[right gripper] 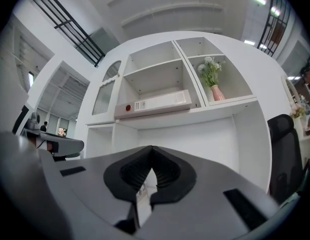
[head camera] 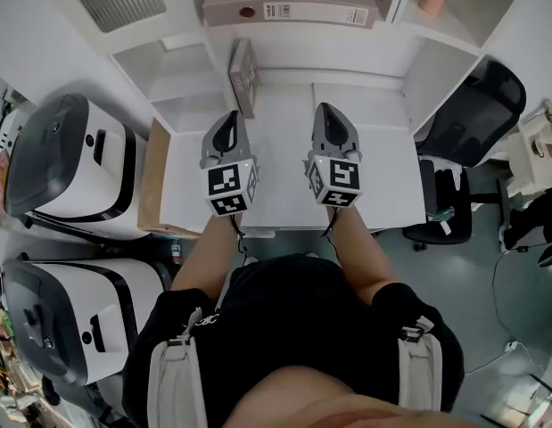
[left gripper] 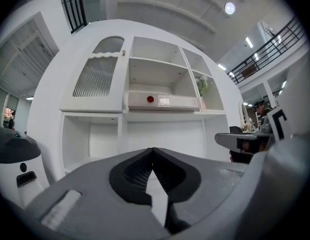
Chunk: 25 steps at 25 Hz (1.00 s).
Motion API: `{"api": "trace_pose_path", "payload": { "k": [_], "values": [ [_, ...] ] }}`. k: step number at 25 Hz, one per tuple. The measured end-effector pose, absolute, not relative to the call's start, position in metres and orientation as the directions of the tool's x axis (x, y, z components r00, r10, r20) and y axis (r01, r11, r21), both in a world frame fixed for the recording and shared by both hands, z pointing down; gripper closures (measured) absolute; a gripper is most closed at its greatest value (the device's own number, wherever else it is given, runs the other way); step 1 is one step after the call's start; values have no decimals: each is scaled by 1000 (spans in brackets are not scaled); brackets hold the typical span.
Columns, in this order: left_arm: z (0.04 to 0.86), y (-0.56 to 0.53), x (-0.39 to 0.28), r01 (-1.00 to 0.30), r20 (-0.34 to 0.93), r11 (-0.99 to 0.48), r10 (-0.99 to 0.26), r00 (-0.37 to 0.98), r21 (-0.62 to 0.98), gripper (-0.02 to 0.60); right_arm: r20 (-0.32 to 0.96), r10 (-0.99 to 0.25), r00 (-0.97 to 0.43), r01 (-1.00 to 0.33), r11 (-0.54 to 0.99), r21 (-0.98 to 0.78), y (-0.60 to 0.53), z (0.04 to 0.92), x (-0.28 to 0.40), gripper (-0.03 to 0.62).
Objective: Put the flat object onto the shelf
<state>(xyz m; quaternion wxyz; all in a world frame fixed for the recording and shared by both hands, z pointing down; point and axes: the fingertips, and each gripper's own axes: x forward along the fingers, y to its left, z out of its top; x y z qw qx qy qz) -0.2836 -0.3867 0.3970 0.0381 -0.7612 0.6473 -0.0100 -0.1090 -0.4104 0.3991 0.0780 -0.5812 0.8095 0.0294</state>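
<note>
A thin grey flat object [head camera: 243,76] stands on its edge at the back of the white desk [head camera: 383,176], beside the shelf divider. A pale binder [head camera: 289,7] with a red dot lies flat on the shelf above; it also shows in the left gripper view [left gripper: 165,100] and the right gripper view [right gripper: 155,104]. My left gripper [head camera: 233,115] hovers over the desk just in front of the grey object, jaws shut and empty [left gripper: 153,151]. My right gripper [head camera: 329,107] is beside it to the right, also shut on nothing [right gripper: 152,149].
The white shelf unit [left gripper: 155,61] has open compartments and a ribbed door at its upper left. A pink vase [right gripper: 215,89] with flowers stands in the right compartment. Two white machines [head camera: 70,163] sit left of the desk, a black office chair [head camera: 476,114] to the right.
</note>
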Motion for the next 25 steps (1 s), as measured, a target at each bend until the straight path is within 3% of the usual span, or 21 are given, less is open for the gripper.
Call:
{"api": "trace_pose_path", "payload": {
  "k": [25],
  "values": [
    [409,-384,-279,-981,9,-190,-982,189,-42,565,-140,-935,-326,-942,334,-36,-411,404,-115,594]
  ]
}}
